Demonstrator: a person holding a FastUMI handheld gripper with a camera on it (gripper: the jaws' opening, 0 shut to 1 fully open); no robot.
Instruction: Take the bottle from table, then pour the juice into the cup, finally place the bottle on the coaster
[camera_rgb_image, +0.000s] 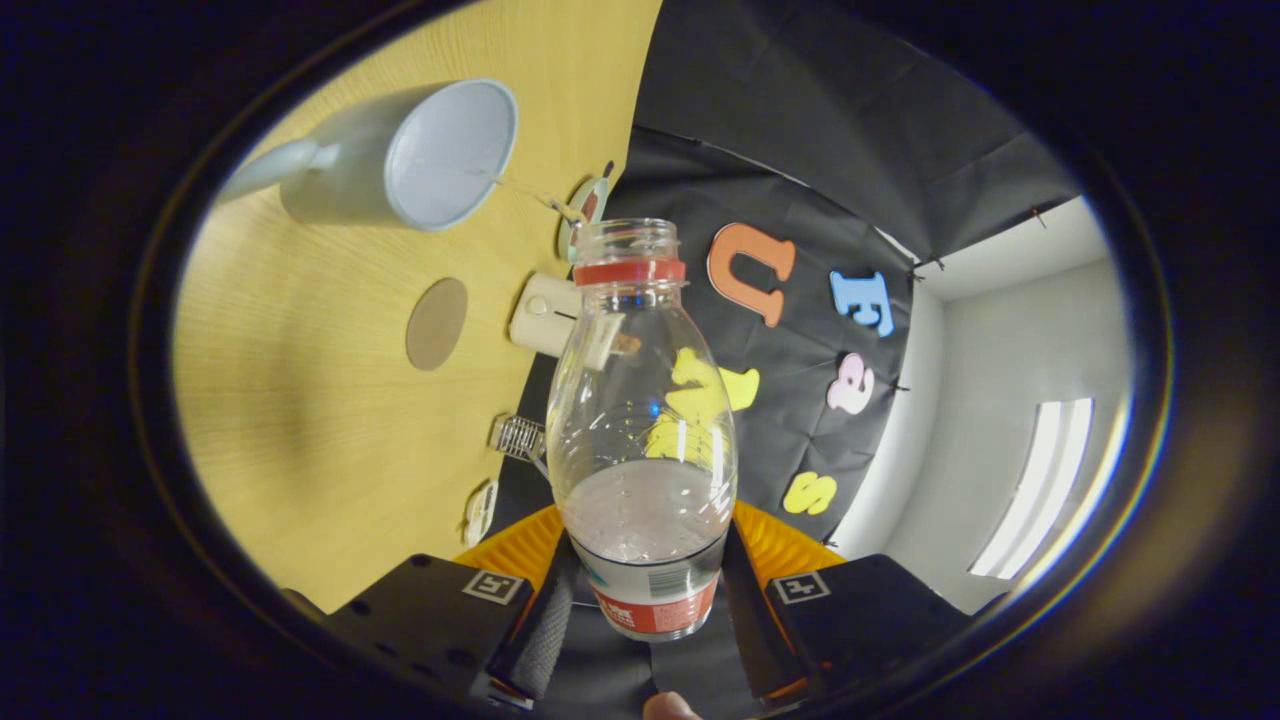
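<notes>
Clear plastic bottle (642, 420) at the lower middle of the frame, clamped between the two fingers (648, 610), one pad pressing each side of its labelled lower part; grip closed on it. Uncapped, open mouth pointing toward the upper middle of the frame, red collar ring just below the threads. Small amount of pale liquid pooled in the lower body near the label, rest of the bottle see-through. Whole scene rolled sideways, wood-grain tabletop (300, 400) running up the left half of the frame.

At the upper left, pale grey-blue cup (400, 160) with a handle, its wide opening turned toward the bottle, white inside; whether any juice lies in it cannot be told. Well apart from the bottle's mouth, not touching. Below the cup, left of the bottle's neck, round brown coaster (437, 323) flat on the tabletop, bare. Just beside the bottle's shoulder, cream-coloured box-like object (545, 314) at the tabletop's far edge. Above it, small round patterned disc (585, 212), partly hidden behind the bottle's mouth. Lower down along the same edge, small metal grille-like piece (518, 437) and a small white item (481, 511), both too small to identify.

Right half of the frame: black cloth wall, pale room wall and a bright ceiling light panel (1035, 480). Fingertip of a person (668, 706) at the bottom centre
</notes>
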